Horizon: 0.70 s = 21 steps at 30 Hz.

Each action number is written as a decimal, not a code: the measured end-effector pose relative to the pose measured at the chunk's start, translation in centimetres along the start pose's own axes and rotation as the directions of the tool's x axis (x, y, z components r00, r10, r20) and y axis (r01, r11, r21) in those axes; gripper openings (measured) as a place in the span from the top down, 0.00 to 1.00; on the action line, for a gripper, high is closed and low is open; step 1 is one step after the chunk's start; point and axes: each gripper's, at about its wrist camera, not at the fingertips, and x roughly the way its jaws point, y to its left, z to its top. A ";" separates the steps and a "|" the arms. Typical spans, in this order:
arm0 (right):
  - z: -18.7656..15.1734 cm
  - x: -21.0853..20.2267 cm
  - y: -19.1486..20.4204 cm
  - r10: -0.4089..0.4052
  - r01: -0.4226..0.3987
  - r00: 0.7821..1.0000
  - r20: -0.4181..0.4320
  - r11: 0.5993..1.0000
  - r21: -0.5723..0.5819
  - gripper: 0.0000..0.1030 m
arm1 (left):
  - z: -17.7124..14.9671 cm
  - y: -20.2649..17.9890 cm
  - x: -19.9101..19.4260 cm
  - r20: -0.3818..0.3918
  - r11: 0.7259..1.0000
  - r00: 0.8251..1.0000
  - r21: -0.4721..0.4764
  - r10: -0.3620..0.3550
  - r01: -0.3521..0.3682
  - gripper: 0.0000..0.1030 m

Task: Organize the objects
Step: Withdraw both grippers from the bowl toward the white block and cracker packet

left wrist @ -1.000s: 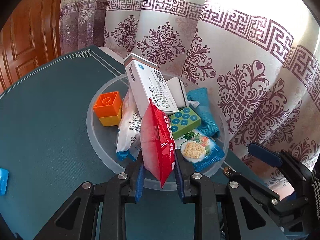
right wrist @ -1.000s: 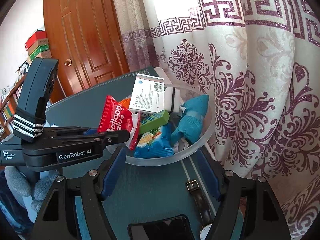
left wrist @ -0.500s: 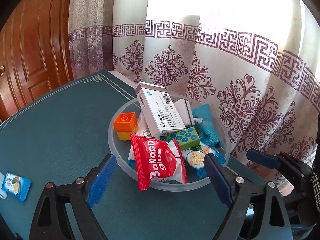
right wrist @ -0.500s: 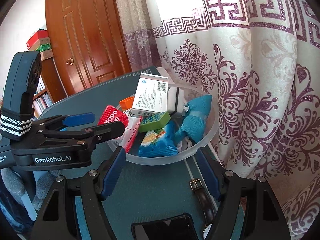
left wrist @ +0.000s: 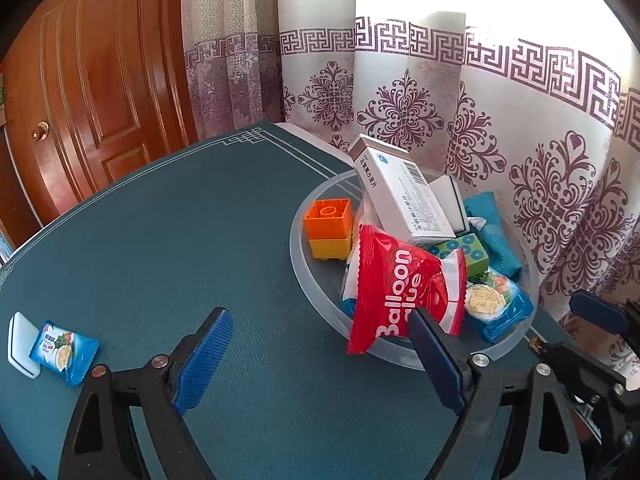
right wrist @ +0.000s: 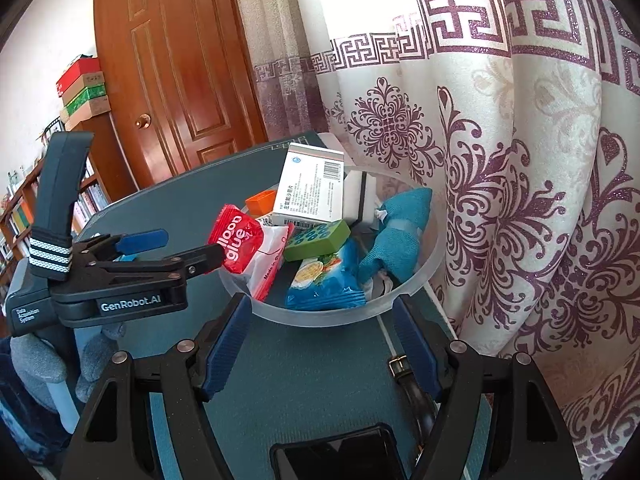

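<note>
The left gripper (left wrist: 316,356), which pinched the red balloon-glue packet (left wrist: 404,288) a second ago, is now spread and empty, the packet lying in the clear bowl (left wrist: 298,256) at frame right, so this item looks placed, while the right gripper (right wrist: 320,344) stands spread too.

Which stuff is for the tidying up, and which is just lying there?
For the tidying:
bowl, holding red packet, white box, orange block, green block, teal cloth
blue snack on the table
white pad beside it

Just lying there:
curtain
door
strap
phone
</note>
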 end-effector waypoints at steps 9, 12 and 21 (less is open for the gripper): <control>-0.1 0.3 -0.3 -0.005 0.005 1.000 -0.008 1.000 0.012 0.28 | 0.5 -0.5 1.9 -0.021 1.000 1.000 0.014 0.007 -0.007 0.11; -0.1 0.3 -0.2 -0.005 0.005 1.000 -0.006 1.000 0.009 0.28 | 0.1 -0.5 2.3 -0.046 1.000 0.999 0.018 0.008 -0.007 0.11; 0.0 -0.1 0.0 0.000 0.000 1.000 0.003 1.000 0.006 0.28 | -0.3 0.2 0.5 -0.039 1.000 0.999 -0.011 -0.024 0.024 0.08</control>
